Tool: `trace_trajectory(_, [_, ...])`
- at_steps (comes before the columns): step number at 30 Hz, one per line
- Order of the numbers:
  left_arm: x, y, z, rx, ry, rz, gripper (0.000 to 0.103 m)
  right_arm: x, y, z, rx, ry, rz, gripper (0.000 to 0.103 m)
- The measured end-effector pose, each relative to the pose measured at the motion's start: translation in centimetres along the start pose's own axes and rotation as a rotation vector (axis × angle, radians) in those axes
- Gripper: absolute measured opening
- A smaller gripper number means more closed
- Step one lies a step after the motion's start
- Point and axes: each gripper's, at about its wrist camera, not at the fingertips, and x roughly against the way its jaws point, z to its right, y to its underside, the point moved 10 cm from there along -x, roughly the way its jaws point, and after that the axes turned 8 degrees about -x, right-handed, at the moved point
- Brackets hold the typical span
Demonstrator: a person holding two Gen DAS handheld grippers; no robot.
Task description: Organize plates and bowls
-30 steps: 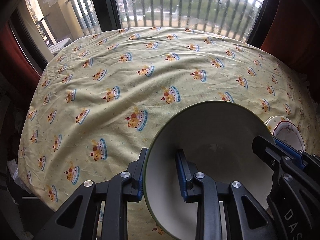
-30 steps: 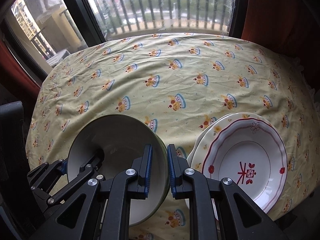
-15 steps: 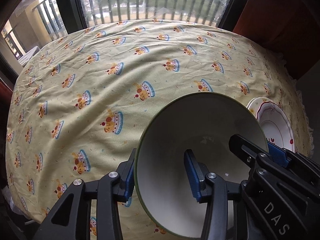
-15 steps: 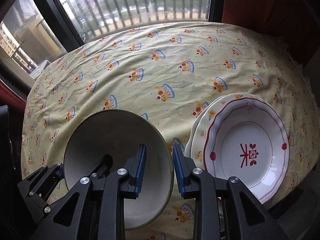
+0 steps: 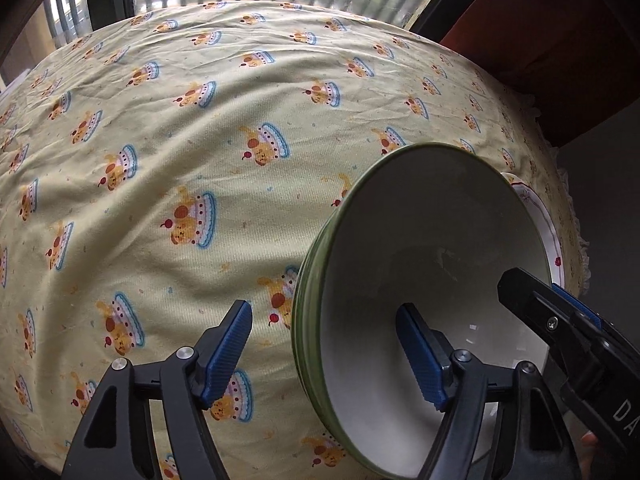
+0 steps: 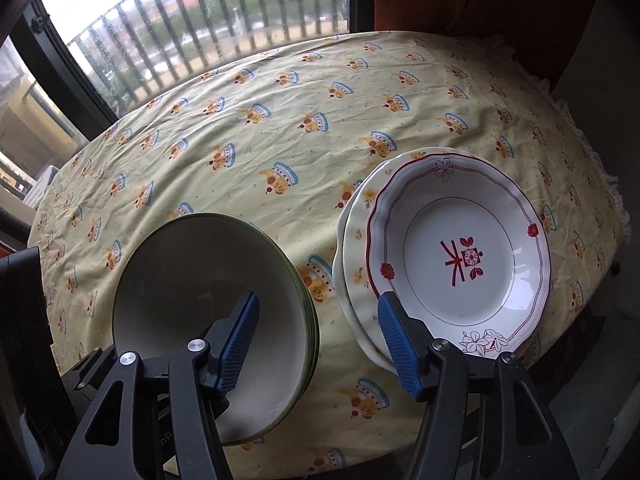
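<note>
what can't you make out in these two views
- How many bowls are stacked: right wrist view shows several green rims, but the count is unclear.
- Lower edge of the bowls: left wrist view, cut off by the frame and hidden by the left gripper.
- Plates: left wrist view, mostly hidden behind the bowls.
- Bottom plate: right wrist view, covered by the red-trimmed plate; near edge hidden by the right gripper.
</note>
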Motion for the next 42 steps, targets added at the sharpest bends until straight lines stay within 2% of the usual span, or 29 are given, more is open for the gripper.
trace_trajectory(2, [0.0, -0.1, 0.0, 0.017, 0.02, 0.005, 0.075, 0.2, 0.3, 0.0, -0.013, 0.004, -0.003, 0.066])
trace_trajectory(8, [0.1, -0.1, 0.4, -0.001, 0.013, 0.011, 0.067, -0.3, 0.7, -0.1, -0.023, -0.01, -0.015, 0.066])
trace_trajectory(14, [-0.3, -0.4, 1.5, -0.015, -0.002, 0.012, 0.066, -1.4, 0.3, -0.1, -0.018, -0.095, -0.03, 0.066])
trace_trajectory(17, [-0.2, -0.4, 1.8, -0.021, -0.034, 0.016, 0.066, -2.0, 0.3, -0.3, 0.013, -0.137, -0.045, 0.066])
trace_trajectory(28, [0.4, 0.4, 1.4, 0.132, -0.143, 0.04, 0.066, -3.6, 0.0, -1.6, 0.122, -0.294, -0.13, 0.065])
trace_trajectory(34, [0.6, 0.7, 1.8, 0.129, -0.226, 0.042, 0.066, -4.6, 0.6, -1.6, 0.109, -0.354, -0.205, 0.059])
trace_trajectory(36, [0.6, 0.8, 1.6, 0.143, -0.233, 0.037, 0.066, -4.9, 0.8, -1.8, 0.095, -0.38, -0.231, 0.054])
trace_trajectory(38, [0.6, 0.8, 1.5, 0.149, -0.236, 0.035, 0.066, -4.9, 1.0, -2.4, 0.107, -0.402, -0.25, 0.043])
trace_trajectory(42, [0.7, 0.6, 1.6, 0.138, -0.248, 0.035, 0.066, -5.1, 1.1, -2.9, 0.137, -0.379, -0.254, 0.041])
